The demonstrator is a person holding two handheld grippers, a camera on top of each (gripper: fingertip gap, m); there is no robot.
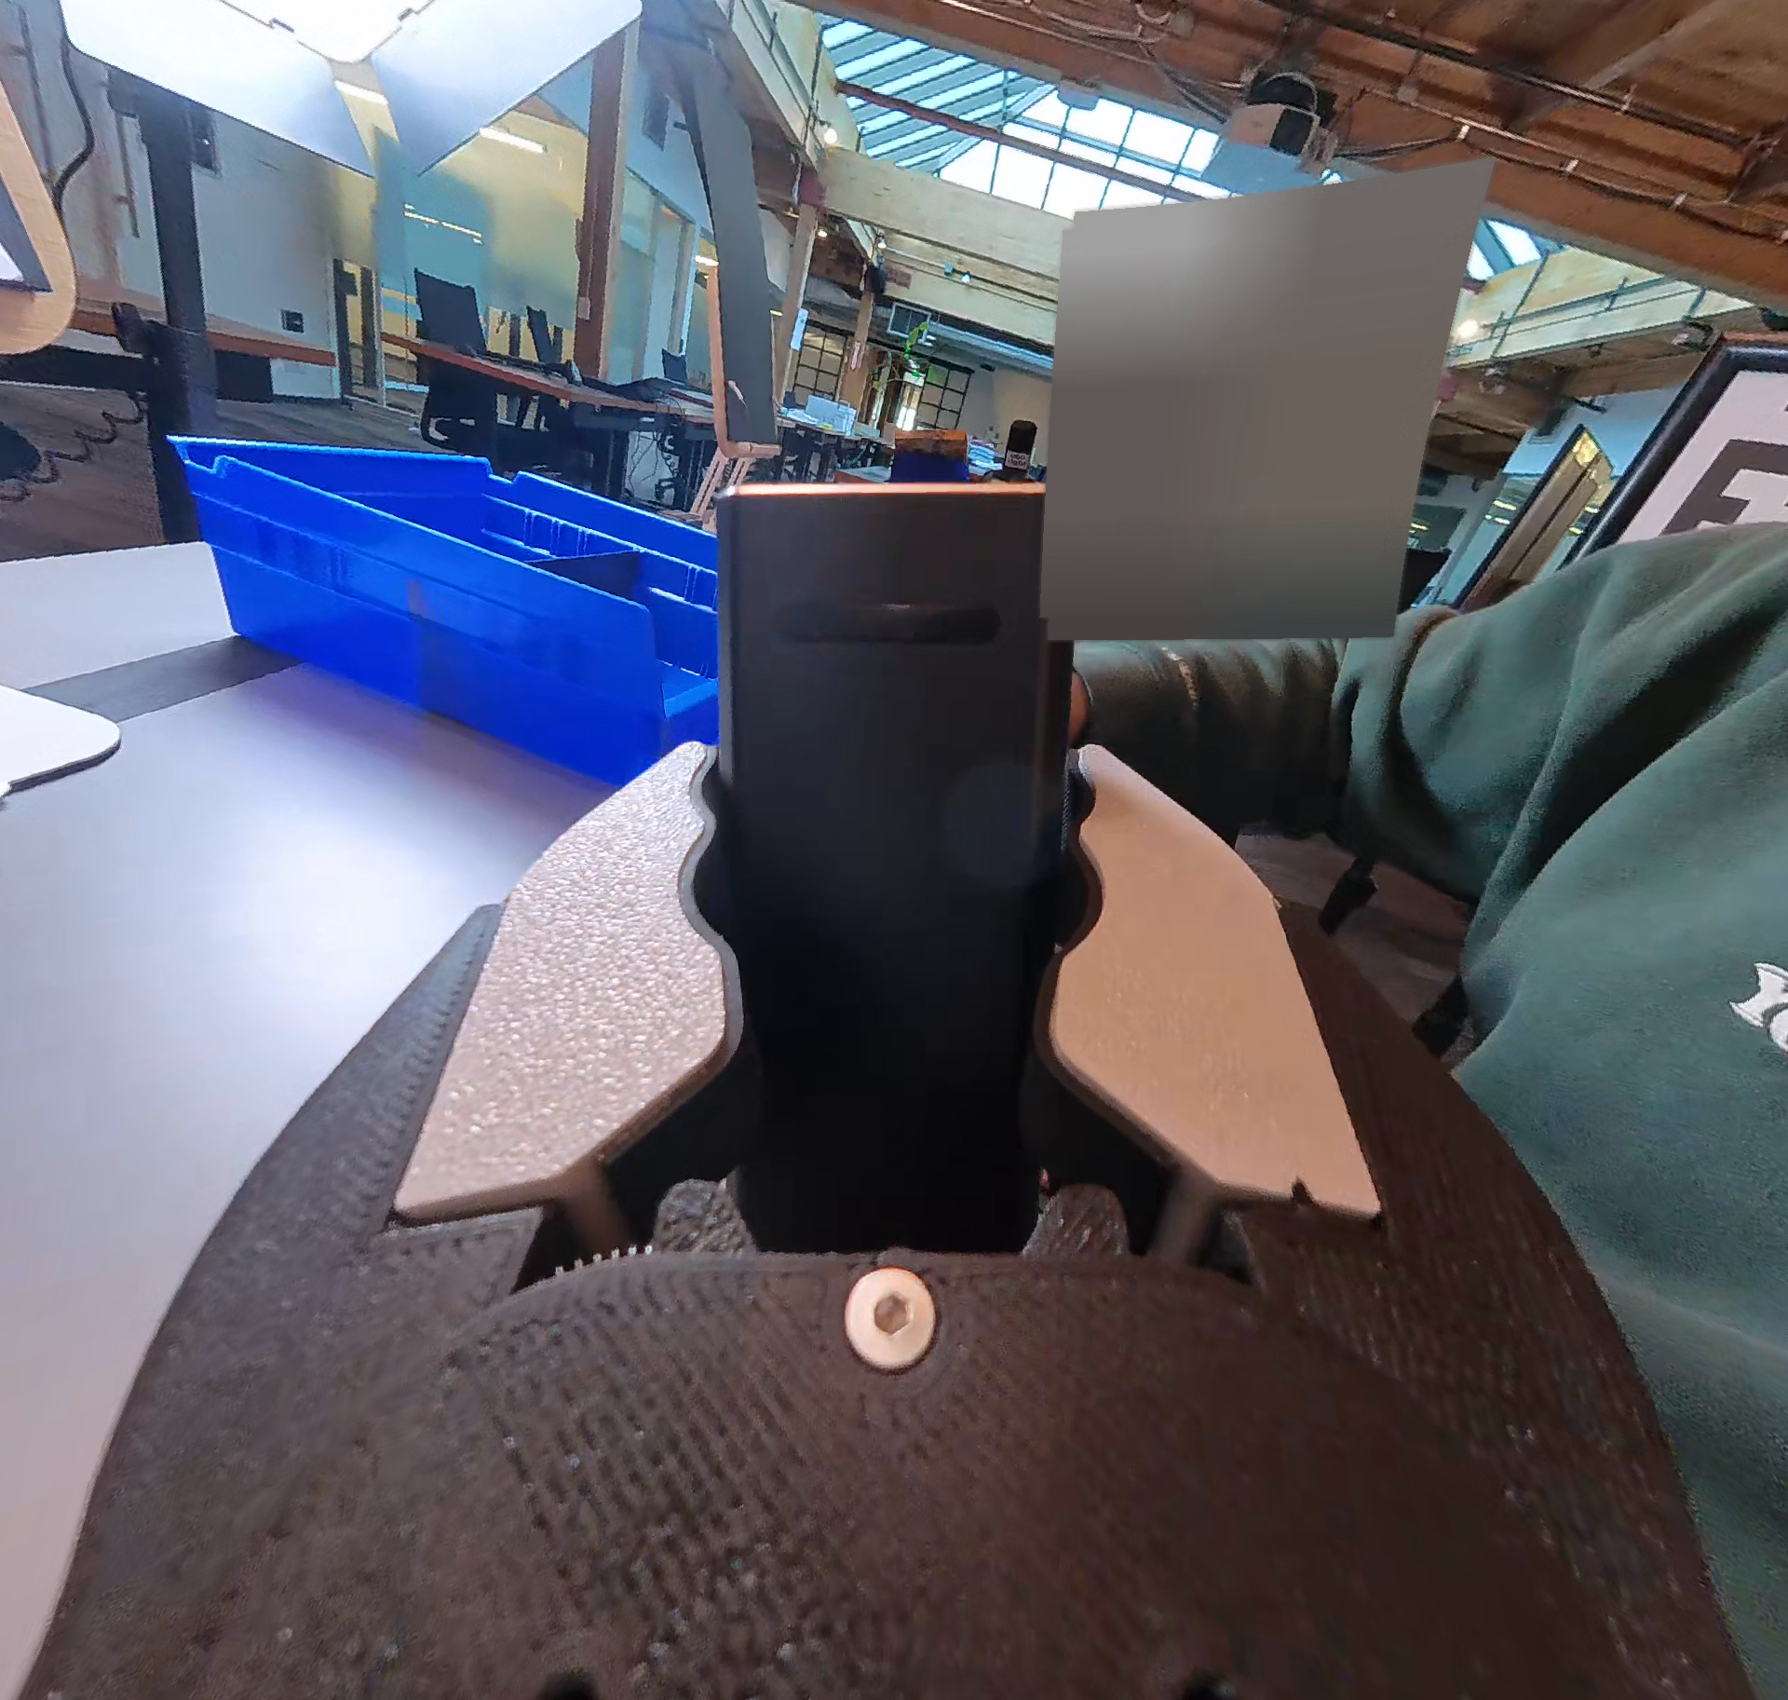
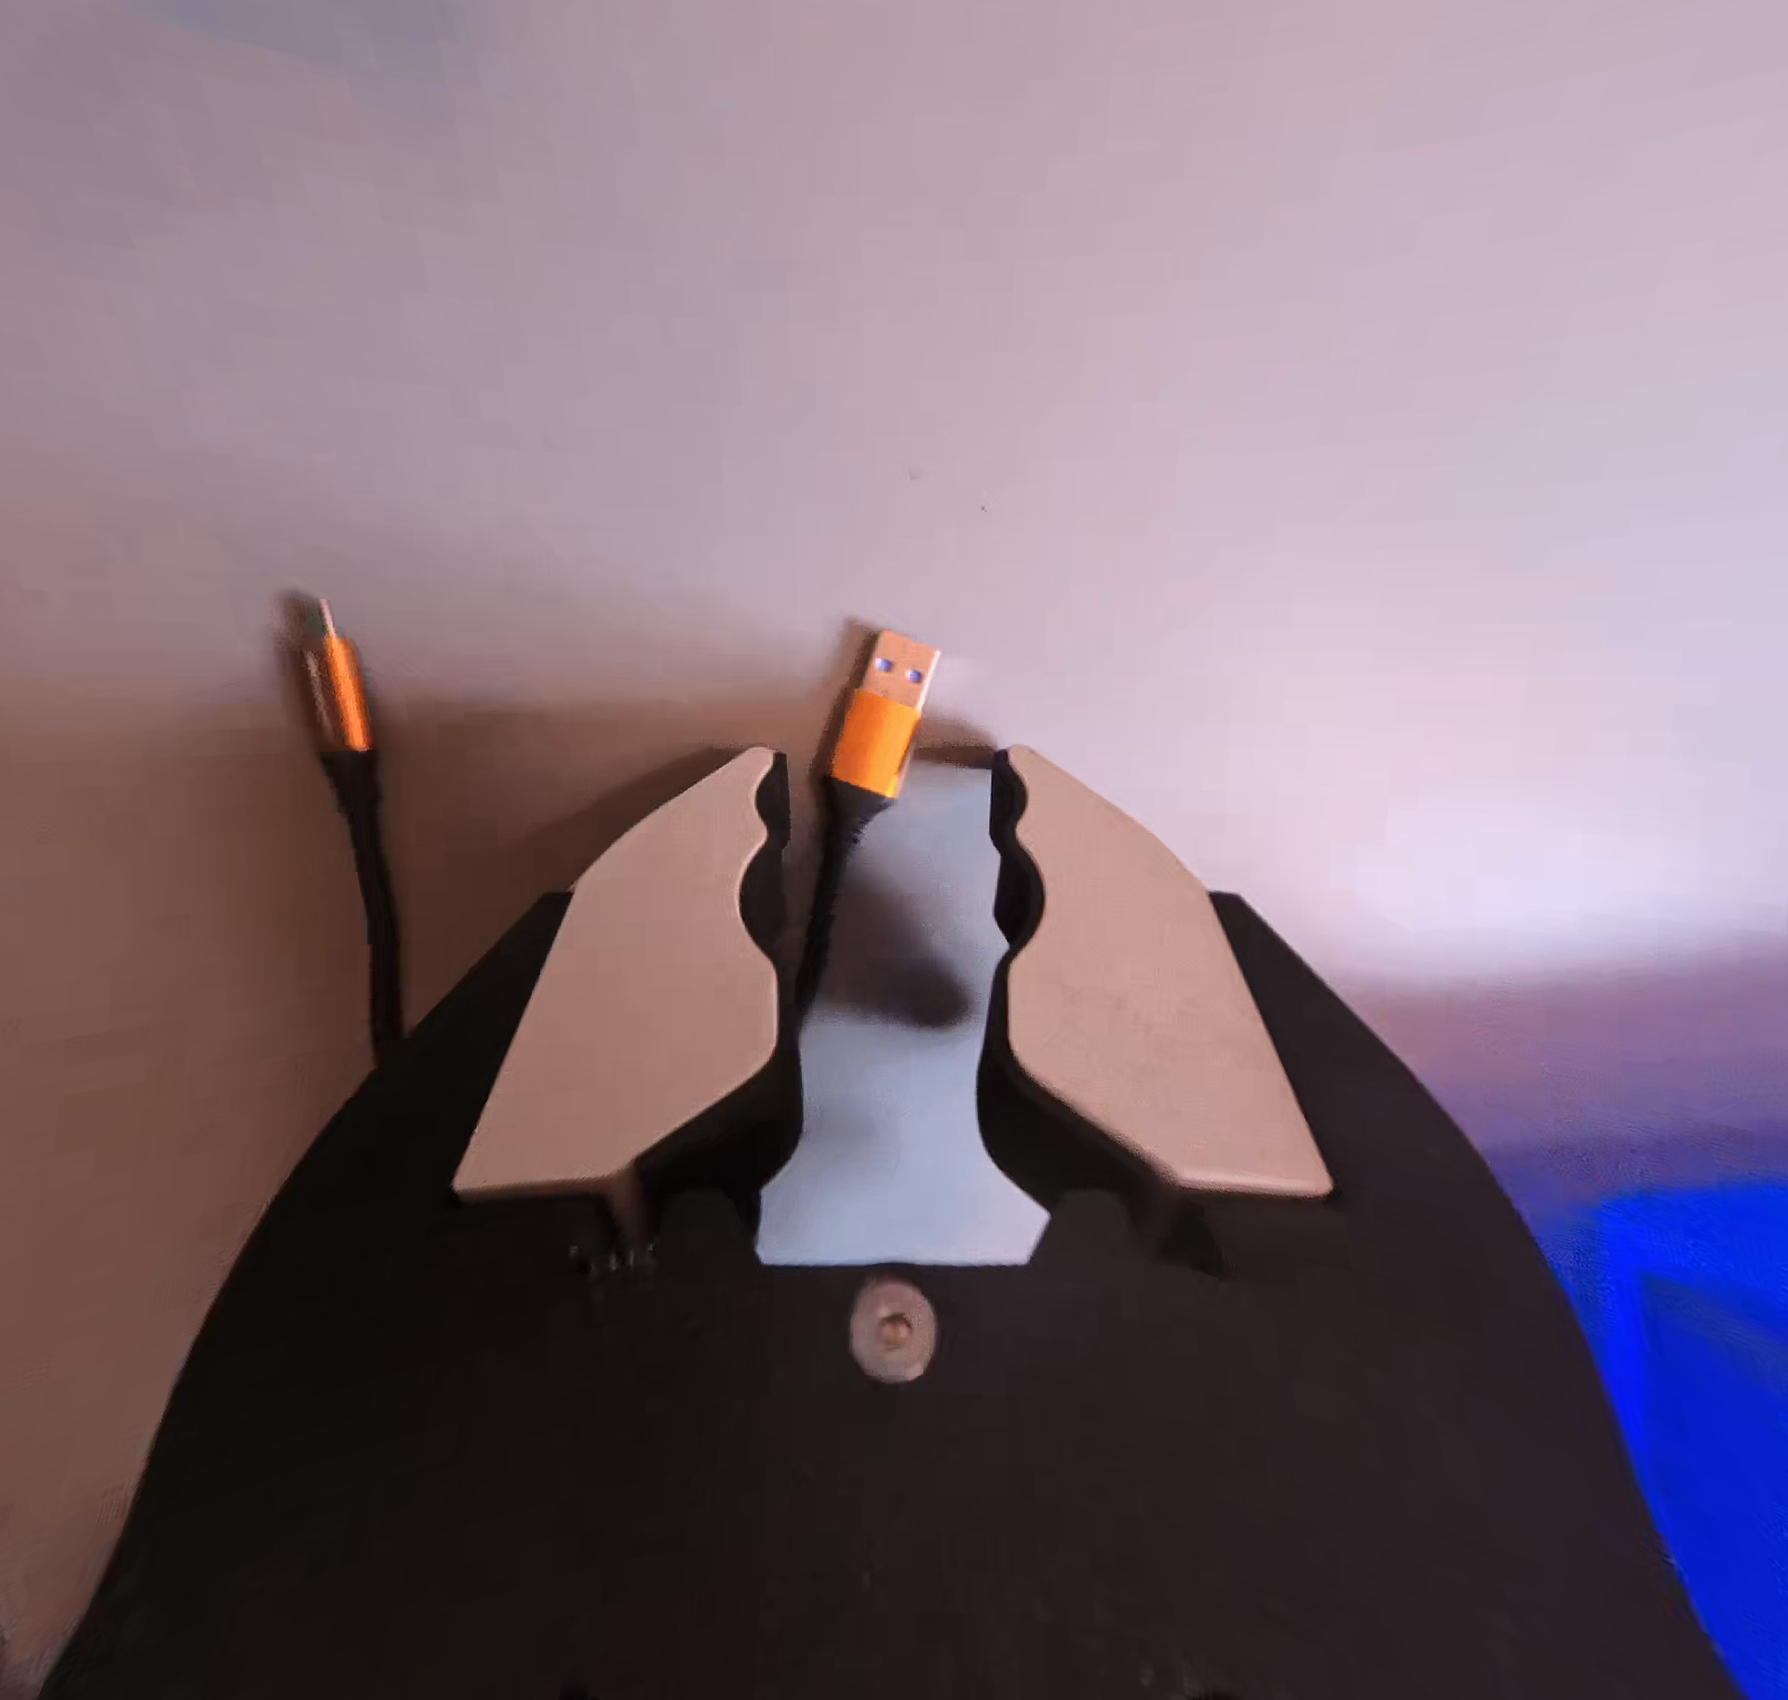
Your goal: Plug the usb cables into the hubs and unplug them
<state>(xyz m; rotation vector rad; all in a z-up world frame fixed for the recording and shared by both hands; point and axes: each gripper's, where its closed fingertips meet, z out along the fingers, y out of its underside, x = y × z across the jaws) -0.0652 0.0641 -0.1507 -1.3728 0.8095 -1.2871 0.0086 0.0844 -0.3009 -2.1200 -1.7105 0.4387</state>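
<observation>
In the left wrist view my left gripper [image 1: 885,773] is shut on a black rectangular USB hub [image 1: 880,686], held upright above the table, with a slot-shaped port facing me. In the right wrist view my right gripper [image 2: 885,763] is open, low over the table. A black braided cable with an orange USB-A plug [image 2: 876,734] lies on the table, its plug just beyond the fingertips and its cord running between the fingers near the left one. The cable's other end, a smaller orange plug [image 2: 339,686], lies to the left.
A blue plastic bin [image 1: 435,589] stands on the grey table [image 1: 242,879] behind and left of the hub; a blue patch [image 2: 1693,1315] shows at the lower right of the right wrist view. A person's green sleeve [image 1: 1596,783] is to the right. A white pad [image 1: 48,744] lies at the left edge. One gripper's finger ends stand about 15 cm off the other's.
</observation>
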